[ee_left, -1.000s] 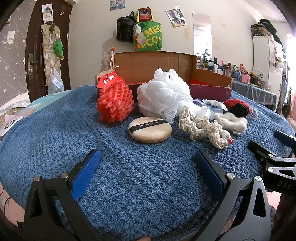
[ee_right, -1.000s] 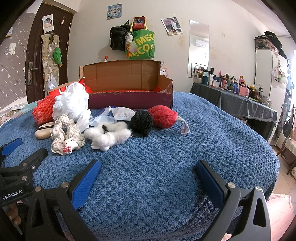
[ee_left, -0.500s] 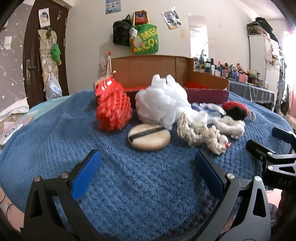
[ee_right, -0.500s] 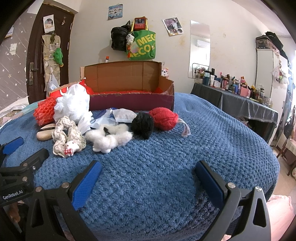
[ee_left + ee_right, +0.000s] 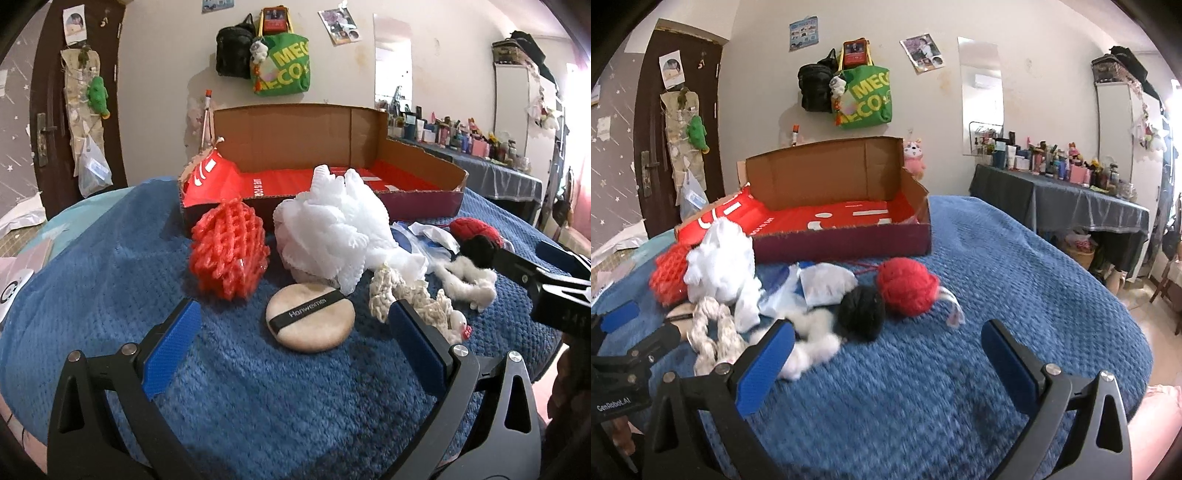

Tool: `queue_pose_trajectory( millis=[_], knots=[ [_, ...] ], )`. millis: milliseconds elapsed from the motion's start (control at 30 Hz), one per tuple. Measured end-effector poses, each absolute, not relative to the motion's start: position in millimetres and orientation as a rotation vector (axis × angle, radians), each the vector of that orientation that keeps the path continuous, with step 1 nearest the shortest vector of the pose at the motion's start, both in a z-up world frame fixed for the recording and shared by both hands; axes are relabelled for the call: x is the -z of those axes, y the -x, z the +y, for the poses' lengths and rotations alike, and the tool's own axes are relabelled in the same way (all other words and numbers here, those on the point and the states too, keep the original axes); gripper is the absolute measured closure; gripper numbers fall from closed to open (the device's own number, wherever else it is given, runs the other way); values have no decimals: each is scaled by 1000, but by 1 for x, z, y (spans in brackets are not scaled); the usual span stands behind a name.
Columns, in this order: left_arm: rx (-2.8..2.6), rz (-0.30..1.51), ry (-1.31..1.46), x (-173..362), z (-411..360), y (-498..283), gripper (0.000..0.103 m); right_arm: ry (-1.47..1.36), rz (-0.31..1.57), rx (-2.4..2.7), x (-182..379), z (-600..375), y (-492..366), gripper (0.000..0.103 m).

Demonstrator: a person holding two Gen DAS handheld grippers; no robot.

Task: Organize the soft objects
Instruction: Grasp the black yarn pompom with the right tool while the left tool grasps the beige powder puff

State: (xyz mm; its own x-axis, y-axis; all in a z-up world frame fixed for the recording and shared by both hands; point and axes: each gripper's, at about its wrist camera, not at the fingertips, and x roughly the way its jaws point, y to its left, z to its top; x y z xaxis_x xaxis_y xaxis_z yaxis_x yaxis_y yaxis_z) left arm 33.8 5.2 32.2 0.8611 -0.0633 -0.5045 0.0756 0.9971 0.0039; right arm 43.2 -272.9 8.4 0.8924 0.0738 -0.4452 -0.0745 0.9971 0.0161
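Both grippers have moved forward and risen over the last second; the pile looks bigger and the box floor is now visible. The left gripper (image 5: 291, 347) has fingers spread wide and empty, lined up on the round beige powder puff (image 5: 310, 319), which sits between the blue pads, probably the first pick. The right gripper (image 5: 886, 360) is also wide open and empty, with the black yarn ball (image 5: 860, 312) and the white fluffy piece (image 5: 812, 347) just ahead of its left finger. Nothing is grasped yet, so sorting has not started. The rest of the pile sits in front of the box: red mesh sponge (image 5: 229, 251), white bath pouf (image 5: 332, 236), cream knotted rope toy (image 5: 413, 299), red yarn ball (image 5: 907, 286), and a crumpled white-and-blue plastic bag (image 5: 820, 282). The open cardboard box (image 5: 295, 133), with a red liner, looks empty and is the likely destination. The surface is a blue knitted blanket (image 5: 110, 295), soft and domed, on what seems a bed. In the room: a dark door (image 5: 650, 129), a green tote bag (image 5: 868, 96) hanging on the wall, and a cluttered side table (image 5: 1052, 184) draped in grey.
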Motion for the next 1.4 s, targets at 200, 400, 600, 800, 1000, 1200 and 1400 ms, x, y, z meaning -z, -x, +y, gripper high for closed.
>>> queue_pose_trajectory(
  millis=[200,400,600,800,1000,1200,1400],
  knots=[
    [91,566,-27,-33,7,-47,4,-18,499,-116,-11,-270,-62,14],
    [126,604,-38,-29,6,-55,22,-44,549,-158,-6,-265,-78,31],
    [153,621,-32,-29,5,-60,31,-52,540,-165,-5,-265,-79,35],
    [174,632,-28,-27,5,-60,43,-68,549,-186,-4,-267,-80,49],
    [174,619,-18,-26,7,-56,53,-78,574,-230,1,-265,-80,75],
    [169,583,-8,-31,9,-47,56,-88,541,-244,-2,-268,-70,75],
    [170,557,-14,-36,7,-41,56,-87,517,-244,-8,-268,-67,75]
  ],
)
